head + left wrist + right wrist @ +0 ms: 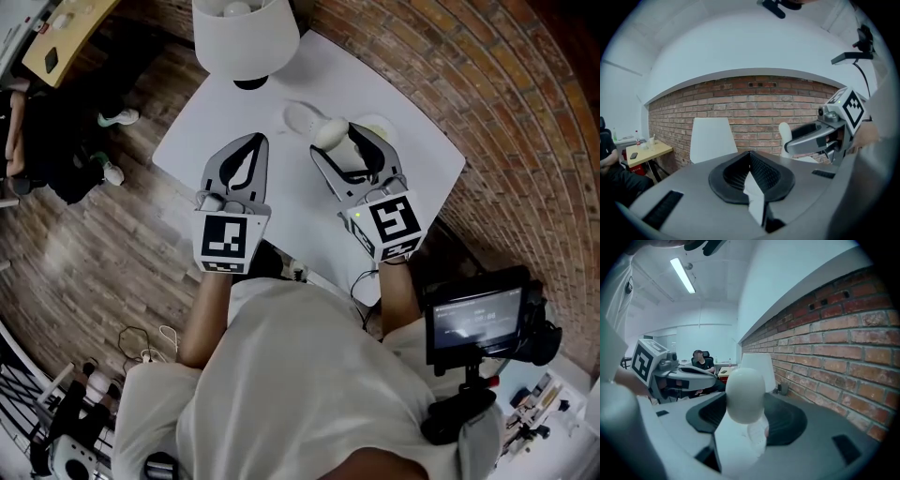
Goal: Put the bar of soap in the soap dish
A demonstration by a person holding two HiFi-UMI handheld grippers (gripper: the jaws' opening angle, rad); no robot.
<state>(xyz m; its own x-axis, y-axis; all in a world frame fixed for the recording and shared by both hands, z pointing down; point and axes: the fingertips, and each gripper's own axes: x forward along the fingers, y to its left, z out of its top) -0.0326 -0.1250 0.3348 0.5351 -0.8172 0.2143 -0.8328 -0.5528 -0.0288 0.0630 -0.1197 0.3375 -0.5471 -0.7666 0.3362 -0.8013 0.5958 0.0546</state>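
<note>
My right gripper is shut on a white oval bar of soap, held above the white table. In the right gripper view the soap stands out beyond the jaws of that gripper. On the table just left of the soap lies a pale oval shape, which looks like the soap dish. A pale greenish round thing shows behind the right gripper. My left gripper hovers beside it, shut with nothing in it; its tips meet.
A white lamp shade on a dark base stands at the table's far edge. A brick wall runs along the right. A camera rig sits at my right side. A wooden floor lies to the left.
</note>
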